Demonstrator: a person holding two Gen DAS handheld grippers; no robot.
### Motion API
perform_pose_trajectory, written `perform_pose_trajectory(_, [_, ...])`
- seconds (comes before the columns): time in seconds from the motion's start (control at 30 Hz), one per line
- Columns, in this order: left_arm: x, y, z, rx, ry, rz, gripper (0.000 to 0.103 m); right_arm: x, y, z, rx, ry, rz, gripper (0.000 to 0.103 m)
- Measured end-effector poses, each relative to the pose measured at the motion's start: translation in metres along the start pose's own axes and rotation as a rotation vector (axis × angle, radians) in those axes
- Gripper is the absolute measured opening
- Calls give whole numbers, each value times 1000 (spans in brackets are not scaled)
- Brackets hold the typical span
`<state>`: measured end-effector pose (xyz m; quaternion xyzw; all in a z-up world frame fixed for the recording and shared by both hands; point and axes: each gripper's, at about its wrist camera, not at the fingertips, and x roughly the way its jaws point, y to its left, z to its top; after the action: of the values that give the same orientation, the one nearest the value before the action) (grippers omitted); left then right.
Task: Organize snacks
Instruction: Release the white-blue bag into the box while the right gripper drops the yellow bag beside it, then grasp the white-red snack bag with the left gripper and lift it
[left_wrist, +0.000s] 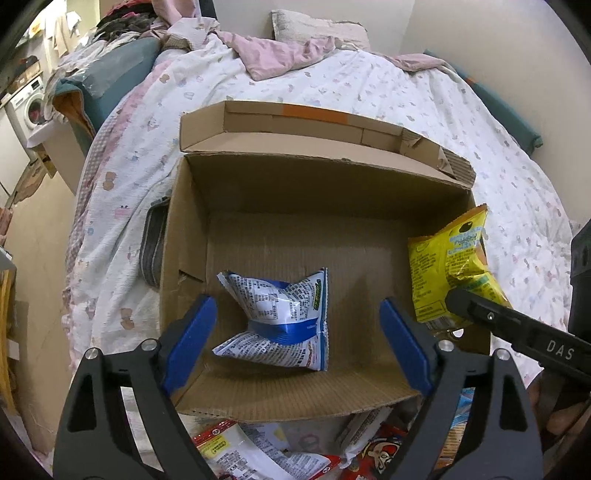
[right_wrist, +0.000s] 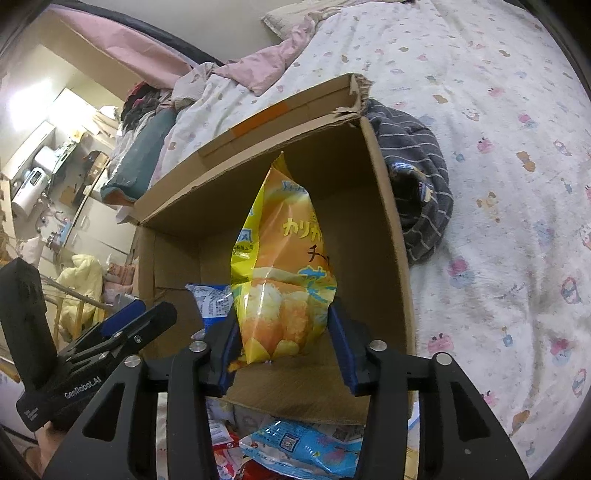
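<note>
An open cardboard box (left_wrist: 369, 173) lies on the bed, also in the right wrist view (right_wrist: 384, 206). A blue-and-white snack bag (left_wrist: 280, 317) lies on its bottom, partly seen in the right wrist view (right_wrist: 210, 299). My left gripper (left_wrist: 299, 343) is open and empty over the box's near edge. My right gripper (right_wrist: 284, 343) is shut on a yellow snack bag (right_wrist: 284, 266) and holds it upright over the box's right side; the bag also shows in the left wrist view (left_wrist: 450, 269).
Several loose snack bags, red ones (left_wrist: 380, 450) and a light blue one (right_wrist: 306, 446), lie in front of the box. A striped grey cloth (right_wrist: 417, 184) lies right of the box. The bed has a white patterned cover (left_wrist: 369, 81). A dark flat object (left_wrist: 153, 247) lies left of the box.
</note>
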<state>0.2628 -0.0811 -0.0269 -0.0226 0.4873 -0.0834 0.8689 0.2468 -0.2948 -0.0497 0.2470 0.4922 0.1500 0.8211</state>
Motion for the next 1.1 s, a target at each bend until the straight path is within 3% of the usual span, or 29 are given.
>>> perform_pose_trajectory(0.07, [-4,1,0,-7,-12,-10,88,-3,0,1,12,-9,49,66])
perform_pose_trajectory(0.1, [-6,2,0,-9,-19,-16,88,-4,1,2,14,-16,67,79])
perform_pose_trajectory(0.13, [-7,2,0,-9,-23,-20,88,-7,2,2,10,-31,66,83])
perform_pose_trajectory(0.83, [-33,15,-14,-24,-45,8,88,-30,10,-9,3,-64,82,83])
perform_pose_trajectory(1.1, [-70,21,-33,-43,-77,4,88,-54,30,-28,-46,-85,88,83])
